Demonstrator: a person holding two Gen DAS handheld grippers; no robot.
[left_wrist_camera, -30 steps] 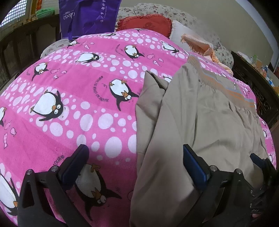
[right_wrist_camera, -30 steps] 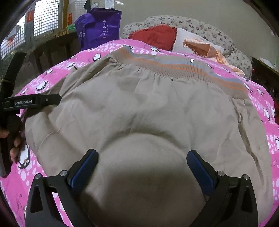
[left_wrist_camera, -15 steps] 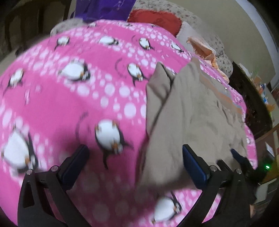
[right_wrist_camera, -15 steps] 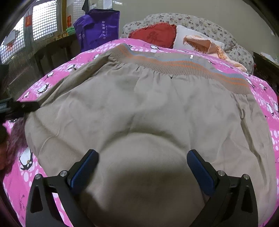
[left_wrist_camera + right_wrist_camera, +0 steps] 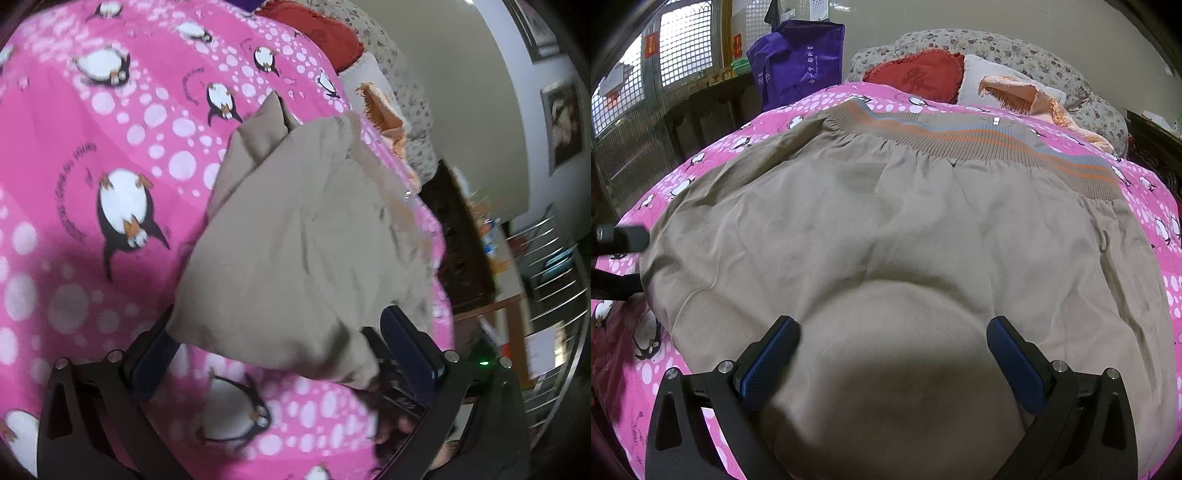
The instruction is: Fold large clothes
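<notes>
Large beige trousers (image 5: 905, 229) with a ribbed, orange-and-grey striped waistband (image 5: 979, 140) lie folded on a pink penguin blanket (image 5: 1145, 192). My right gripper (image 5: 892, 354) is open just above the near part of the cloth, one finger on each side of a shadowed bulge. In the left wrist view the trousers (image 5: 303, 236) lie to the right on the blanket (image 5: 92, 184). My left gripper (image 5: 284, 350) is open over the trousers' near corner, which drapes between the fingers (image 5: 410, 343). The left gripper (image 5: 617, 240) shows at the right wrist view's left edge.
A purple bag (image 5: 798, 62) stands at the bed's far left corner. A red cushion (image 5: 916, 74), a white pillow and an orange cloth (image 5: 1034, 99) lie at the head. Dark wooden furniture (image 5: 461, 236) and a metal rack (image 5: 554, 266) stand to the right of the bed.
My left gripper has swung and tilted to the right, now over the trousers' near corner. My right gripper has barely moved.
</notes>
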